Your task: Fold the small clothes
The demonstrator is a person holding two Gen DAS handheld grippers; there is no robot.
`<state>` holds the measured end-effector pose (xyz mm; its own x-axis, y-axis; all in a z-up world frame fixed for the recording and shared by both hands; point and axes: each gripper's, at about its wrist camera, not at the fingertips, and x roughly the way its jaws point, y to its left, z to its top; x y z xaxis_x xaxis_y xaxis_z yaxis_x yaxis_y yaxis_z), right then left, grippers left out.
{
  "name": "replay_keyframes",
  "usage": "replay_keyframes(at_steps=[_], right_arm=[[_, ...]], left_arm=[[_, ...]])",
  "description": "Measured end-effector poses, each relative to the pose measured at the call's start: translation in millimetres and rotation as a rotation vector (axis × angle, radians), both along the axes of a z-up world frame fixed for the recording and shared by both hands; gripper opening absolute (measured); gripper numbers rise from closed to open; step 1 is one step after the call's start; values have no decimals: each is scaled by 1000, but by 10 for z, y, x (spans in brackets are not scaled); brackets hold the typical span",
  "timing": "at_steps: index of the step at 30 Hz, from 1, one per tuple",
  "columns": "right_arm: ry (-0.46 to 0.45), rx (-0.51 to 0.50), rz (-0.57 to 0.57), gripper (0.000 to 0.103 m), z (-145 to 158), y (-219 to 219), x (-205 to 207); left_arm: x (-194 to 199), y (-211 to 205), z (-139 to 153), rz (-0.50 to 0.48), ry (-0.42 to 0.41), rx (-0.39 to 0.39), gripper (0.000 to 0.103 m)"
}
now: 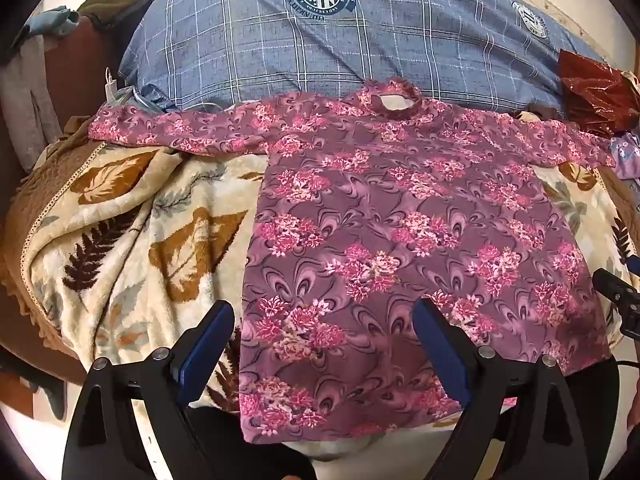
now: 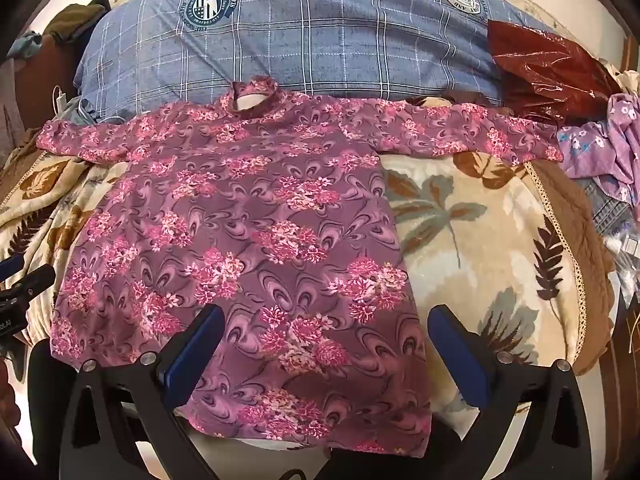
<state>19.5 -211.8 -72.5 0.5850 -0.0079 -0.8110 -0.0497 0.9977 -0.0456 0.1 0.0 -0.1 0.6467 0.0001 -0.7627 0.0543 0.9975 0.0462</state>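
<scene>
The floral top (image 1: 400, 216) lay spread flat on the leaf-print blanket (image 1: 120, 240), its long axis running from the hem at the near edge of the bed to the collar (image 1: 394, 100) at the far side. The collar pointed toward the blue plaid pillow (image 1: 320, 40) and rested against its lower edge. Both sleeves extended straight out sideways, at right angles to the body, the left sleeve (image 1: 168, 130) reaching toward the left edge of the blanket and the right sleeve (image 2: 480, 136) toward the right edge. The hem hung slightly past the near edge of the blanket. A brown quilted cover (image 2: 568, 208) showed beneath the blanket at both sides. The left gripper (image 1: 324, 344) was positioned above the lower left part of the top, jaws spread wide and holding nothing. The right gripper (image 2: 326, 344) was positioned above the lower right part of the top, jaws likewise spread wide and holding nothing. A dark red plastic bag (image 2: 544, 68) lay at the far right corner, against the pillow; its contents could not be determined. A crumpled lilac floral garment (image 2: 608, 140) lay just beside the bag at the right edge. A white charger with cable (image 1: 110, 88) lay at the far left, beside the pillow.
</scene>
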Motion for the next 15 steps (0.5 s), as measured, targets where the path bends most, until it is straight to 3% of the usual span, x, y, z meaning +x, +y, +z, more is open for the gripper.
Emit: replay_keyframes(at_steps=[15], right_arm=[[5,-6,-14,102,-35,-90,36]], left_arm=[[32,3,-141,-5,24,-34,90]])
